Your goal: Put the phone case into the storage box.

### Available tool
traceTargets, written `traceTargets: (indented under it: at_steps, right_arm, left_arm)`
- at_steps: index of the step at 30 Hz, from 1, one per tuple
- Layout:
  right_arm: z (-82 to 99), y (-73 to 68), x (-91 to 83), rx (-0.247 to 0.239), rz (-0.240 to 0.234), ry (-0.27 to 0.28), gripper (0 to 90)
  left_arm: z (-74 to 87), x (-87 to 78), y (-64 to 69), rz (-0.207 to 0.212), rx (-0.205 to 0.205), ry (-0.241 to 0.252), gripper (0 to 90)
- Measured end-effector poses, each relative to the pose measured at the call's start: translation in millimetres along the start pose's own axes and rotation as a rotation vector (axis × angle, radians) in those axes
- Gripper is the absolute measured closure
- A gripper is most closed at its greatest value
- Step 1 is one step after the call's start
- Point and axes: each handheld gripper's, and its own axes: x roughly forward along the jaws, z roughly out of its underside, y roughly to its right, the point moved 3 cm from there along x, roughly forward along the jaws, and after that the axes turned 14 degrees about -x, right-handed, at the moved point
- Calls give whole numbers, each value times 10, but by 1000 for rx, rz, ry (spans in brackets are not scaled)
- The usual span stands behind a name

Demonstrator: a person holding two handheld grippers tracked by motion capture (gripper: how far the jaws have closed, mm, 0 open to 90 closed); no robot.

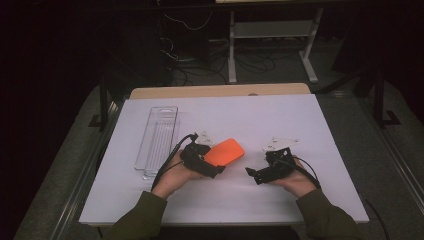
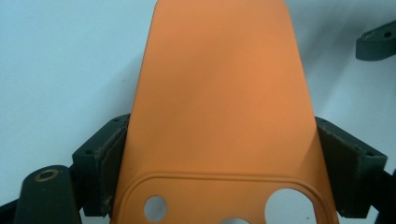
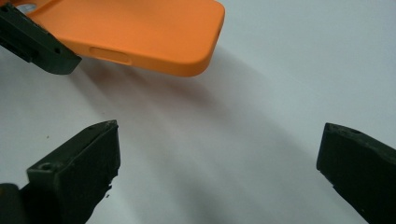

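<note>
White tabletop (image 1: pixel 280 195) bears an orange phone case (image 1: pixel 225 152) amid a dark room

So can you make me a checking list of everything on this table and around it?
Surface: white table top, a wooden strip along its far edge.
Job's things: orange phone case, camera cut-outs at the clamped end, its free end lifted off the table in the right gripper view.
Clutter: clear plastic tray at the left, nothing seen inside.
Grippers: left gripper shut on the case's two long edges; right gripper open, nothing between its jaws, pointing toward the case.
Cables: a black cable trails from the left gripper; more lie on the floor beyond the table.
Surroundings: dark room, white table legs behind.
</note>
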Motion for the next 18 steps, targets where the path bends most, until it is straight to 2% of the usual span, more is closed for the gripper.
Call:
traceTargets:
  at_steps: [7, 13, 18]
  right_arm:
    - [0, -14, 63, -8, 36, 13, 0]
    - [7, -9, 99, -5, 38, 16, 0]
    - [6, -13, 121, -14, 45, 20, 0]
  left_arm:
    - [-2, -6, 24, -14, -18, 10, 149]
    - [-2, -1, 27, -21, -37, 11, 149]
    - [-1, -2, 26, -18, -34, 5, 149]
